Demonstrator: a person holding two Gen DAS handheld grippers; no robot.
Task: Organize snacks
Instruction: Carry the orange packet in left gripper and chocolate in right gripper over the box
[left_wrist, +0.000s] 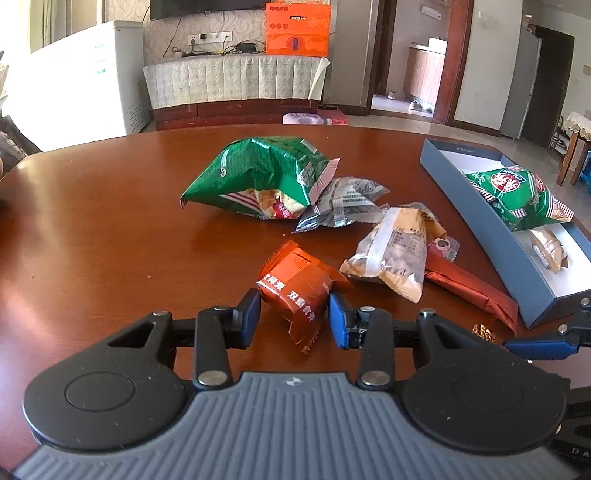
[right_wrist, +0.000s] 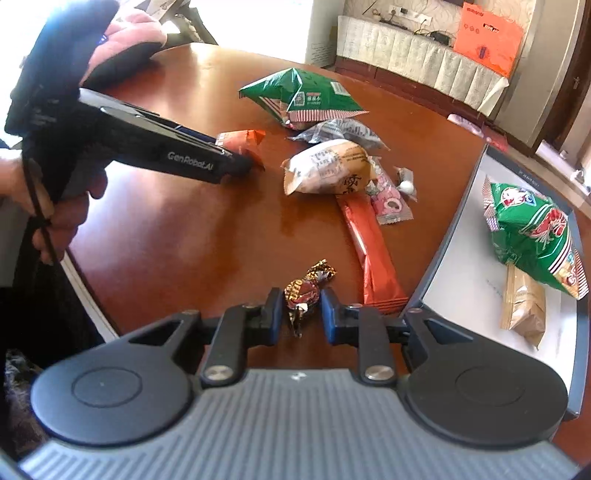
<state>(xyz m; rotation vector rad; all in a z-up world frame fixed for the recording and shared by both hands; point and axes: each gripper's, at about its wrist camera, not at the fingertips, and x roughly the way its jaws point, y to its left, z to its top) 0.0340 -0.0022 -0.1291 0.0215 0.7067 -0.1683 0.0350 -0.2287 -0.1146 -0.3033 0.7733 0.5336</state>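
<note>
Packet in left gripper (left_wrist: 294, 314): orange-brown snack packet (left_wrist: 299, 291), pads pressed on both sides, narrowly parted; it rests low over the wooden table (left_wrist: 110, 221).
Candy in right gripper (right_wrist: 300, 308): foil-wrapped candy (right_wrist: 301, 291) sits between the pads, which stand close at its sides; contact looks likely.
Handling: both light, crinkly, slippery film; the packet crushes easily, so the puffed middle suits better than the seams.
Destination: blue-walled box (left_wrist: 480, 221), probably, already holding a green chip bag (left_wrist: 517, 199).

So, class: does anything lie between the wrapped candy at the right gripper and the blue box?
Yes. The long red bar lies on the table between the candy and the blue box, just right of the right gripper.
</note>
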